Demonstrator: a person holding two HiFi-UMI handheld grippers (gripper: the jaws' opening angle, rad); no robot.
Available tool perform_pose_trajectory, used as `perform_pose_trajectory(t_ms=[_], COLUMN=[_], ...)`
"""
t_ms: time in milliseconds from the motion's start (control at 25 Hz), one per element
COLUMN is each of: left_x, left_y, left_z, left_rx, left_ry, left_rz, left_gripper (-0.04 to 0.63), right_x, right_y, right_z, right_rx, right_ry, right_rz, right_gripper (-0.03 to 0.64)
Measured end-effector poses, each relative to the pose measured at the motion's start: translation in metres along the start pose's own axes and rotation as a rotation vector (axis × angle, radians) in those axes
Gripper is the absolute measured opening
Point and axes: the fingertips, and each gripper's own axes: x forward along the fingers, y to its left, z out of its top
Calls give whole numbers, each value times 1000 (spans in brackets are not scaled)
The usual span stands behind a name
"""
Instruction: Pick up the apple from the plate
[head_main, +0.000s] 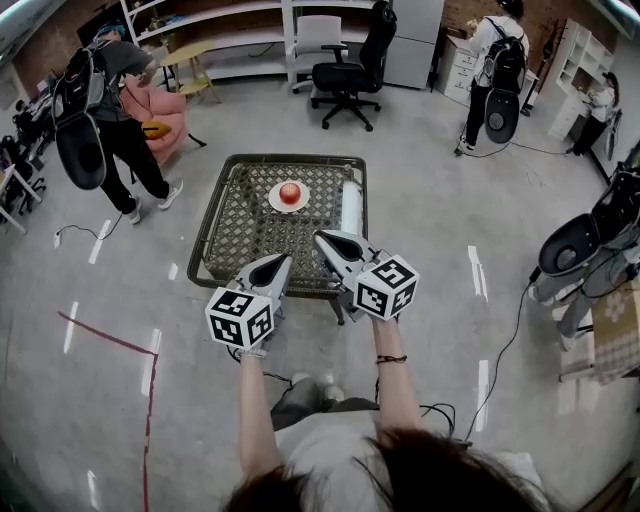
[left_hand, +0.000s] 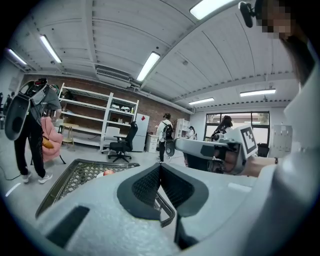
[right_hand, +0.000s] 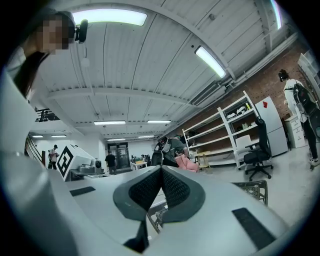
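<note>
Apple (head_main: 290, 192) sits on the white plate (head_main: 274, 200), toward the far edge of the mesh tabletop (head_main: 235, 225), approx. mid-width. A white cylinder (head_main: 351, 208) lies along the right edge. Your L gripper (head_main: 283, 261) & R gripper (head_main: 323, 238) hover over the near edge, well apart from the apple. Both are clenched w/ nothing btw the jaws.

Looking down at a low wicker table (head_main: 240, 225) in the middle of a concrete floor. A white plate (head_main: 275, 203) sits a bit past its centre with a red apple (head_main: 290, 193) on it, and there's a white cylinder (head_main: 351, 208) at the plate's 3 o'clock. Both grippers hang near the table's front edge, around the apple's 6 o'clock, well apart from it. The left gripper (head_main: 286, 260) and the right gripper (head_main: 320, 238) are both pinched to a point with nothing in them. There's a black office chair (head_main: 345, 75) at the table's 12 o'clock and a pink seat (head_main: 165, 125) at 10.
</note>
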Motion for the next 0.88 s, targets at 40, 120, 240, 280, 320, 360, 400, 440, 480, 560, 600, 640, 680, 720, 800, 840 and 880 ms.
perform_pose_trajectory(t_ms=[40, 120, 240, 280, 320, 360, 400, 440, 480, 560, 600, 640, 680, 720, 800, 840, 880], left_x=[1, 5, 14, 18, 22, 26, 30, 34, 38, 47, 51, 55, 58, 61, 65, 67, 70], left_y=[4, 12, 26, 31, 38, 45, 53, 60, 67, 80, 86, 91, 96, 101, 109, 113, 116], left_z=[0, 1, 4, 4, 5, 5, 4, 4, 4, 6, 7, 9, 11, 12, 14, 15, 14], left_rx=[-4, -9, -7, -6, -8, -10, -12, -14, -15, -17, -18, -19, -19, -18, -15, -15, -16], left_ry=[0, 2, 8, 9, 10, 11, 12, 13, 14, 16, 18, 20, 22, 26, 37, 41, 43], left_rz=[3, 8, 3, -1, -2, -4, -7, -10, -14, -21, -24, -27, -31, -36, -46, -50, -53], left_gripper=[9, 9, 9, 9, 9, 9, 9, 9, 9, 9, 9, 9, 9, 9, 9, 9, 9], right_x=[3, 10, 23, 28, 35, 41, 48, 55, 61, 73, 78, 83, 88, 92, 102, 107, 111], right_y=[-2, -6, -19, -23, -27, -31, -35, -39, -44, -52, -56, -60, -63, -65, -68, -69, -71], right_z=[-1, -4, -7, -7, -9, -10, -12, -14, -15, -18, -19, -20, -21, -20, -20, -20, -20], right_rx=[3, 11, 24, 26, 27, 28, 29, 30, 31, 33, 35, 38, 41, 44, 47, 48, 50], right_ry=[4, 11, 12, 12, 13, 14, 14, 14, 16, 20, 23, 25, 26, 28, 33, 35, 37], right_rz=[3, 5, -1, -4, -6, -7, -9, -11, -14, -19, -20, -22, -22, -20, -18, -18, -18], right_gripper=[9, 9, 9, 9, 9, 9, 9, 9, 9, 9, 9, 9, 9, 9, 9, 9, 9])
